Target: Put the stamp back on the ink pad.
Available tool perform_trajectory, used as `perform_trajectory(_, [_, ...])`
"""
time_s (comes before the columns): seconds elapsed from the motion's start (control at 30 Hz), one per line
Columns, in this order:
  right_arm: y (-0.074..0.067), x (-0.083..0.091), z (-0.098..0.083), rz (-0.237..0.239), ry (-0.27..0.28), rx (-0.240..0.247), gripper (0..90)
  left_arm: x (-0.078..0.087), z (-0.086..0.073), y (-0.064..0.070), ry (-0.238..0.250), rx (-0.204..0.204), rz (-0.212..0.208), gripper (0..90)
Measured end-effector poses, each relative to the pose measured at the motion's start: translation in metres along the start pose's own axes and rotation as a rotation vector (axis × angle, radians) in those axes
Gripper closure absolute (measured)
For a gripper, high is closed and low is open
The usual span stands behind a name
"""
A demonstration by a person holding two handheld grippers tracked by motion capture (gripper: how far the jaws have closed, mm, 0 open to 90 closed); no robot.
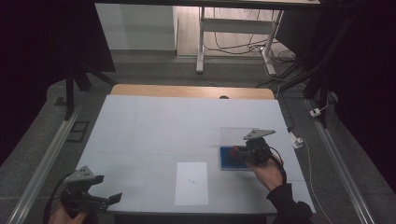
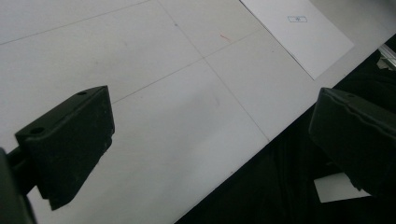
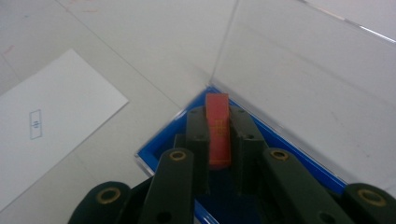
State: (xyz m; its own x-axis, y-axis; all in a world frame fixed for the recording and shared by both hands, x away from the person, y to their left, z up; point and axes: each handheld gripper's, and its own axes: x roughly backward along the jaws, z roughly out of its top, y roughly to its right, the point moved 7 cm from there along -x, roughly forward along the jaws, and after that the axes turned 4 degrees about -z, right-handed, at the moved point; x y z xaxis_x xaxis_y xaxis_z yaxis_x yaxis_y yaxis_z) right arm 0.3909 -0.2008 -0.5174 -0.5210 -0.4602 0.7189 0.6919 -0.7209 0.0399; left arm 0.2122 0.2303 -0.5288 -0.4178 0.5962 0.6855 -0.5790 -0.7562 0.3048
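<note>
A small flat red piece (image 3: 218, 135) stands pinched between the black pads of my right gripper (image 3: 218, 126), which is shut on it. The piece is over the near corner of a shallow blue case (image 3: 299, 161) whose clear lid (image 3: 303, 70) stands open behind it. In the high view the right gripper (image 1: 241, 152) is at the left part of the blue case (image 1: 228, 161), at the table's right side. My left gripper (image 1: 108, 187) is at the table's front left corner, jaws wide apart with nothing between them; in its own view the left gripper (image 2: 210, 140) hangs over the table edge.
A white sheet of paper (image 1: 192, 183) with a small printed mark lies near the front edge, left of the case; the sheet (image 3: 51, 121) also lies left of the right gripper. The white table top (image 1: 159, 126) ends at a wooden strip (image 1: 191, 91) at the back.
</note>
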Motion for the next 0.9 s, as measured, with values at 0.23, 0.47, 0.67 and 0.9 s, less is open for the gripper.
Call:
perform_trajectory(0.23, [0.01, -0.001, -0.004, -0.034, -0.021, 0.001, 79.9, 0.0, 0.0, 0.0, 0.0, 0.0, 0.0, 0.4])
perform_trajectory(0.47, [0.016, -0.004, -0.01, -0.053, -0.054, -0.003, 79.9, 0.0, 0.0, 0.0, 0.0, -0.001, 0.001, 0.4])
perform_trajectory(0.67, [0.016, -0.008, -0.013, -0.06, -0.085, 0.006, 79.9, 0.0, 0.0, 0.0, 0.0, -0.001, 0.002, 0.4])
perform_trajectory(0.9, [0.017, -0.01, -0.015, -0.062, -0.094, 0.009, 79.6, 0.0, 0.0, 0.0, -0.001, -0.002, 0.002, 0.4])
